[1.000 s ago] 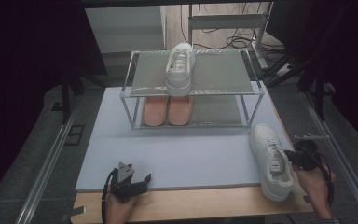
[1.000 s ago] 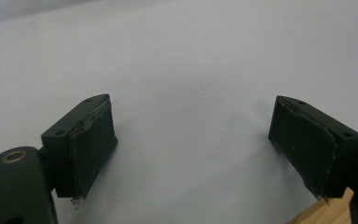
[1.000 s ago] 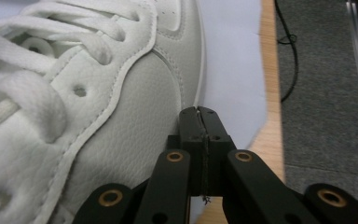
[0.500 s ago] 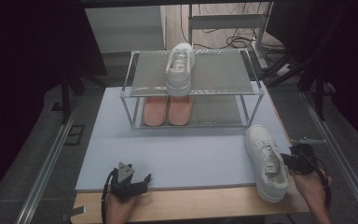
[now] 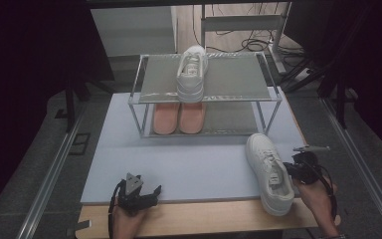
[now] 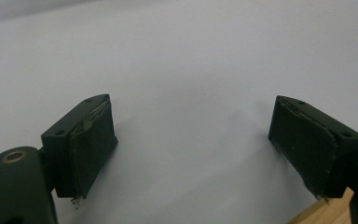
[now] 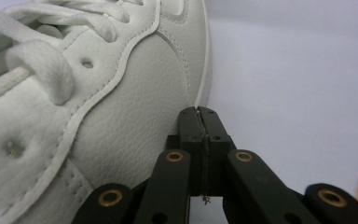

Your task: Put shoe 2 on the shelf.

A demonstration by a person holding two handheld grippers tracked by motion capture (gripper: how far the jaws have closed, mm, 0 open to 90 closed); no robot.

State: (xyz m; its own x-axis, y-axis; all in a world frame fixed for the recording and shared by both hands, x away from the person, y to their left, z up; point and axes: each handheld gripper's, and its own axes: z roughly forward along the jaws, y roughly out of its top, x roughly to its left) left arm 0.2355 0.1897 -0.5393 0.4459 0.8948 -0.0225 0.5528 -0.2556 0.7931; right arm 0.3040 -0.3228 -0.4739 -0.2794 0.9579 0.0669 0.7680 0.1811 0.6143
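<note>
A white lace-up sneaker (image 5: pixel 268 172) lies on the pale blue mat (image 5: pixel 189 159) at the front right, toe pointing away. My right gripper (image 5: pixel 292 172) is shut with nothing between its jaws, and its closed tips rest against the sneaker's right side near the sole (image 7: pixel 98 93); the jaws (image 7: pixel 199 112) meet flat in the right gripper view. A second white sneaker (image 5: pixel 191 74) stands on the top shelf of the metal rack (image 5: pixel 238 79). My left gripper (image 5: pixel 139 191) sits at the mat's front edge, open and empty, its pads (image 6: pixel 91 140) wide apart over bare mat.
A pair of salmon-coloured shoes (image 5: pixel 179 117) sits on the rack's lower shelf. The wooden table edge (image 5: pixel 204 216) runs along the front. Metal rails flank the table on both sides, and cables lie on the floor behind the rack.
The right gripper and the white sneaker on the mat have shifted a little to the left together. The left gripper has stayed where it was.
</note>
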